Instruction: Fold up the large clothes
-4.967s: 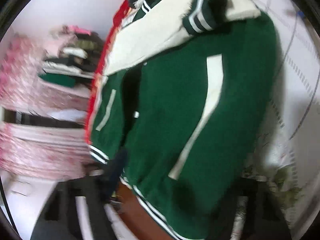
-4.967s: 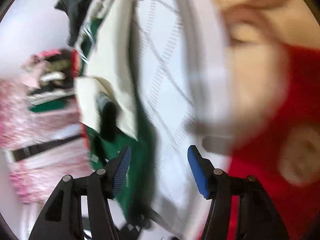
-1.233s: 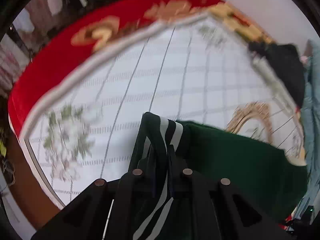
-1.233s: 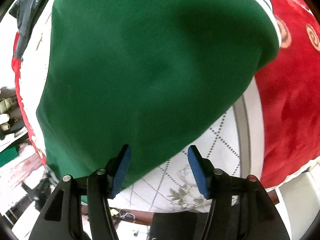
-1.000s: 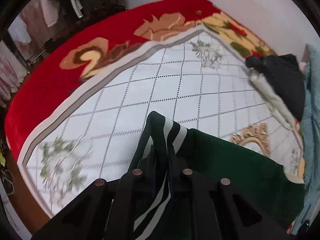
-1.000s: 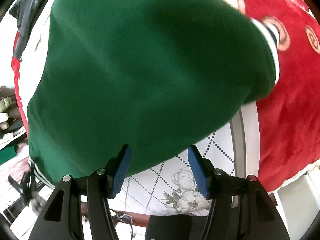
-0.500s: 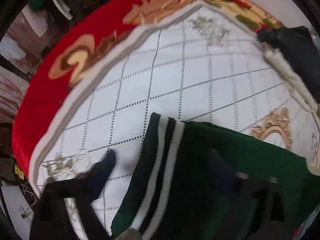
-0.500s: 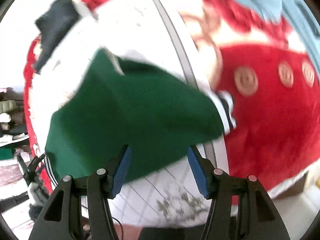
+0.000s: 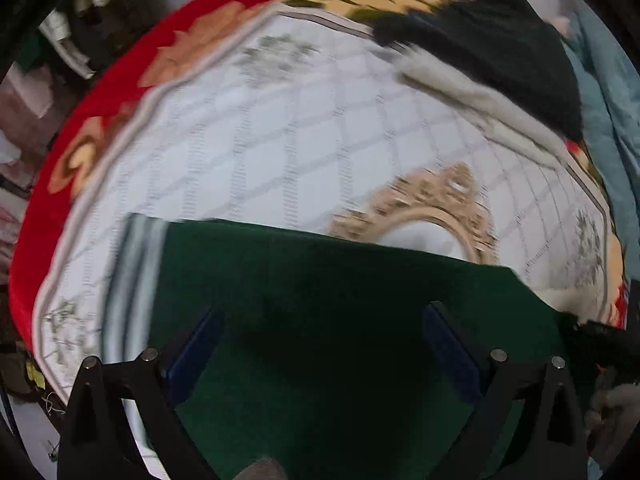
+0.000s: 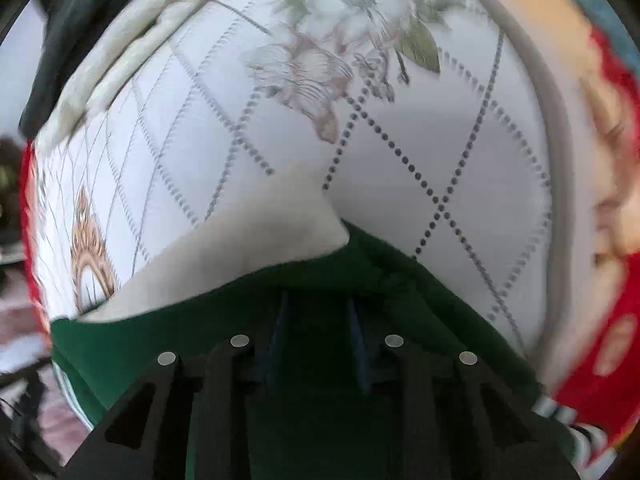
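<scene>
**Left gripper wide open over the jacket, right one nearly closed at the collar end**

The left gripper [image 9: 320, 344] has its blue-padded fingers [image 9: 192, 354] spread about as wide as they go, hovering above the green jacket [image 9: 340, 320] with nothing between them. I can't tell if the tips actually touch the cloth, it's pretty blurry.

The right gripper [image 10: 318, 340] is a different story: fingers drawn in close with only a narrow gap, pads [image 10: 356, 344] sunk into the green fabric [image 10: 400, 300]. It looks like it's pinching a fold of the jacket, though the dark cloth hides the actual contact.

View differences: the left wrist camera shows the striped hem band [image 9: 128, 280] at about 9 o'clock, the gold ornate print [image 9: 432, 216] on the quilted white bedspread [image 9: 280, 140] past the jacket's far edge, and a dark garment with pale trim [image 9: 500, 52] piled up at 1 o'clock. The right wrist camera shows the cream sleeve panel [image 10: 248, 244] poking out toward 11 o'clock, a flower print [image 10: 340, 28] at 12, and a bit of striped cuff [image 10: 560, 416] down at 4.

In the left view the jacket lies flat on the bed with its long axis running 9 to 3, hem band at the 9 end.
</scene>
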`<move>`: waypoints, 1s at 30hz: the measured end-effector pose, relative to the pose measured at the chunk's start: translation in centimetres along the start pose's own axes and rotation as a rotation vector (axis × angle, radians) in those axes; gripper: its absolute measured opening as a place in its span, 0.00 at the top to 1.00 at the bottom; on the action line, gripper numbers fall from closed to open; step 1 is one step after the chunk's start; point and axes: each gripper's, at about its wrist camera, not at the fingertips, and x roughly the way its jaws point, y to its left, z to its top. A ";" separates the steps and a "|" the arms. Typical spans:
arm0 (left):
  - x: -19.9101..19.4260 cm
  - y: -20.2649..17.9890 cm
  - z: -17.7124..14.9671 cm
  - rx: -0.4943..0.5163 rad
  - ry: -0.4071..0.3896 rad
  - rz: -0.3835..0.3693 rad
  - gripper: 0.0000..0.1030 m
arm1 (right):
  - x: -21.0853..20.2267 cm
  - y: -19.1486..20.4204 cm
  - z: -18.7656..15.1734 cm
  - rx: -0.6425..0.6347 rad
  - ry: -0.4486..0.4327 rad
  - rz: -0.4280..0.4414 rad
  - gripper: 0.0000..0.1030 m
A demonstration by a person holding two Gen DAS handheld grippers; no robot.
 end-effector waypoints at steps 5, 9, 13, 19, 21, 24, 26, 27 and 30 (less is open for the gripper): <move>1.1 -6.4 -0.3 0.051 0.010 -0.015 0.02 | -2.4 2.2 -0.1 -0.078 0.007 -0.067 0.69; 2.8 -9.7 -0.3 0.114 0.009 0.033 0.02 | -4.6 3.9 -0.6 -0.113 -0.027 0.014 0.62; 5.1 -11.5 -0.3 0.164 0.024 0.071 0.02 | -3.5 6.0 0.0 -0.179 -0.018 -0.004 0.62; 6.8 -11.8 0.0 0.167 0.039 0.086 0.00 | 0.5 6.5 1.0 -0.158 0.033 -0.051 0.61; 7.0 -11.9 0.0 0.168 0.039 0.089 0.00 | 0.9 7.3 1.0 -0.166 0.032 -0.077 0.61; 7.3 -12.0 0.0 0.169 0.040 0.093 0.00 | 1.5 7.8 1.0 -0.167 0.034 -0.080 0.60; 7.5 -12.1 0.1 0.169 0.042 0.093 0.00 | 2.1 8.5 1.1 -0.168 0.034 -0.081 0.60; 7.6 -12.1 0.1 0.169 0.042 0.094 0.00 | 2.3 8.6 1.2 -0.173 0.033 -0.084 0.60; 8.1 -12.3 0.3 0.173 0.041 0.100 0.00 | 2.6 9.3 1.2 -0.195 0.019 -0.106 0.59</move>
